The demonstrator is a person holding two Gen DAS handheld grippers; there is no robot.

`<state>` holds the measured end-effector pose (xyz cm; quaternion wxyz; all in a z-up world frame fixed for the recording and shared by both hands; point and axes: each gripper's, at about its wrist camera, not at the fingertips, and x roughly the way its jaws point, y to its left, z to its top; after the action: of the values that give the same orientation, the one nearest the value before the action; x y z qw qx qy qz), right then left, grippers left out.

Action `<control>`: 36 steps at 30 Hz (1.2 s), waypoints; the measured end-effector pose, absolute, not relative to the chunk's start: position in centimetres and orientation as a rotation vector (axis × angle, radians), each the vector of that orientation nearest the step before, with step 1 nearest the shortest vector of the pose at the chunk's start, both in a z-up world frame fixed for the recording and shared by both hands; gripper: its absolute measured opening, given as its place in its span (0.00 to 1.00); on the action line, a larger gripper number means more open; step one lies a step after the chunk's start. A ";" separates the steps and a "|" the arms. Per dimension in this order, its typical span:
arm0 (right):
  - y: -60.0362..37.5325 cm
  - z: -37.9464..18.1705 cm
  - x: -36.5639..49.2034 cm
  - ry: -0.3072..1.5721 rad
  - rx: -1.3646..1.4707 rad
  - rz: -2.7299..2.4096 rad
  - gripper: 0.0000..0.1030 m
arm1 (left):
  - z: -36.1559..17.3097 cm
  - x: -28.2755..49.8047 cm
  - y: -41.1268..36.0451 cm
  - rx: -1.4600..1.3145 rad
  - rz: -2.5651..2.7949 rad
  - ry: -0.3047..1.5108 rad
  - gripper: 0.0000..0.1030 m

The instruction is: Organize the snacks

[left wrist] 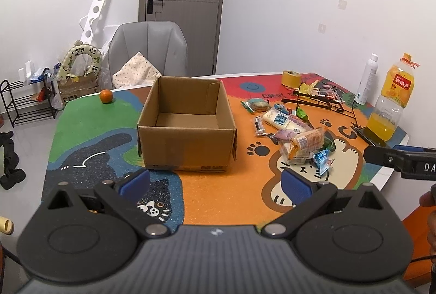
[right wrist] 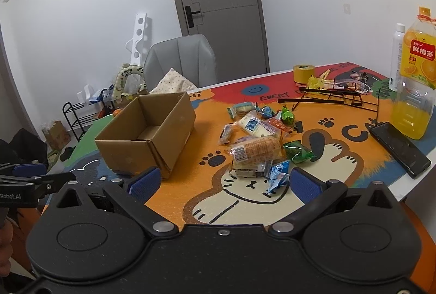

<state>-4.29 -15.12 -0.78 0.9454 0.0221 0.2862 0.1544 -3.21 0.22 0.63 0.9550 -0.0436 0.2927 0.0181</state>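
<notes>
Showing tangerine (left wrist: 106, 96), left view only

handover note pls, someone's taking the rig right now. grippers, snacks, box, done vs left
Left gripper: open, empty, facing the cardboard box.
Right gripper: open, empty, facing the snack pile.
Box: upright on the mat, flaps open, nothing visible inside.
Snacks: all loose on the orange part of the mat, right of the box; the blue-wrapped candy lies nearest the right fingers.
Done: nothing packed.
Left: every snack, presumably into the box.
</notes>
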 end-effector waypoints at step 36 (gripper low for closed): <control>-14.7 -1.2 -4.3 0.584 0.025 0.343 1.00 | 0.5 -3.9 1.3 -0.091 0.048 0.586 0.99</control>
<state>-4.27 -14.65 -1.23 0.9431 0.0125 0.2864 0.1684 -3.92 1.32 0.51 0.9561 -0.0447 0.2886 0.0235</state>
